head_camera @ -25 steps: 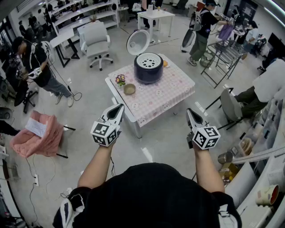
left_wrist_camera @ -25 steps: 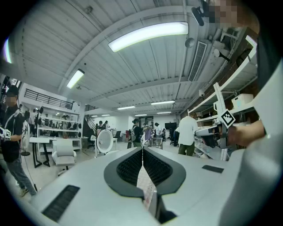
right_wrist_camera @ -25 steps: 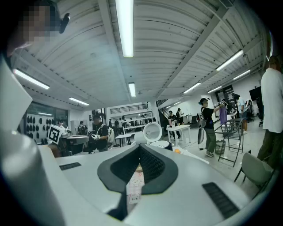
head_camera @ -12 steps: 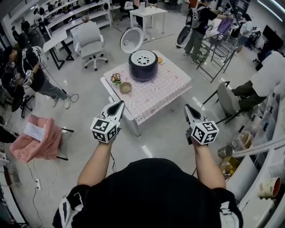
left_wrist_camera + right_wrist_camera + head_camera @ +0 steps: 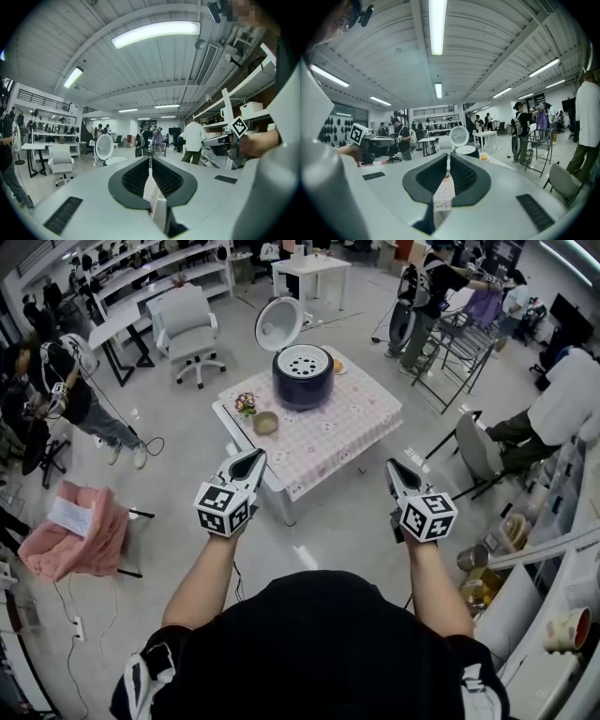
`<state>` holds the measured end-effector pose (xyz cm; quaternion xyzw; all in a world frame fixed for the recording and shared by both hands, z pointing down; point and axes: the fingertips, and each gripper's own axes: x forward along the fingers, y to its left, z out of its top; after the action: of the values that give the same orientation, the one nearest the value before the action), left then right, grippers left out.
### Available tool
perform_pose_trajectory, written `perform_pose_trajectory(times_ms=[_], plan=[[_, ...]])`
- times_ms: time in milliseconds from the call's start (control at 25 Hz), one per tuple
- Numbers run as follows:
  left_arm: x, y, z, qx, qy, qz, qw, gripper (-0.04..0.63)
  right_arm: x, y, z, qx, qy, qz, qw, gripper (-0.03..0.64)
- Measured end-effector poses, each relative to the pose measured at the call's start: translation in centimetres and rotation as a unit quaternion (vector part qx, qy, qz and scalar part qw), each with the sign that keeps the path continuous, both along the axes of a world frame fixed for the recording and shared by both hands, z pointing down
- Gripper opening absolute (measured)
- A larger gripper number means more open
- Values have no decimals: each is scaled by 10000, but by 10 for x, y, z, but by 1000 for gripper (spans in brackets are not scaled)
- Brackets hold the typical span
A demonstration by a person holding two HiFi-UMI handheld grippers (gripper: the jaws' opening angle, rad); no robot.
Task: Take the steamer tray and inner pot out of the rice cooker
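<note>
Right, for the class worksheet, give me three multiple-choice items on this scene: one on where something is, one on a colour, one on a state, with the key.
1. Where is the small bowl?
A. beside the flowers, nearer the person than the rice cooker
B. inside the cooker
C. on the floor

2. What colour is the tablecloth?
A. blue
B. plain white
C. pink checked

3. How is the cooker's lid?
A. shut
B. open and upright
C. lying on the table

Key:
1 A, the head view shows the bowl next to the flowers.
2 C, the cloth shows pink checks.
3 B, the lid stands raised behind the steamer tray, which shows in the cooker's mouth.
</note>
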<state>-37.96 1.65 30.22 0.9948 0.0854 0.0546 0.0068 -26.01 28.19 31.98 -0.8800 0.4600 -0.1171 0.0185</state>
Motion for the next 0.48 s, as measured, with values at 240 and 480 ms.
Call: perform_pose_trajectory(times_ms=[240,480], plan=[[6,4,5,-131,-12,135,9998,131,5,3,0,-43,50,-1,10000,120],[20,3,11,-175,-71,141,9997,206,18,3,5,-115,24,-52,9999,202]])
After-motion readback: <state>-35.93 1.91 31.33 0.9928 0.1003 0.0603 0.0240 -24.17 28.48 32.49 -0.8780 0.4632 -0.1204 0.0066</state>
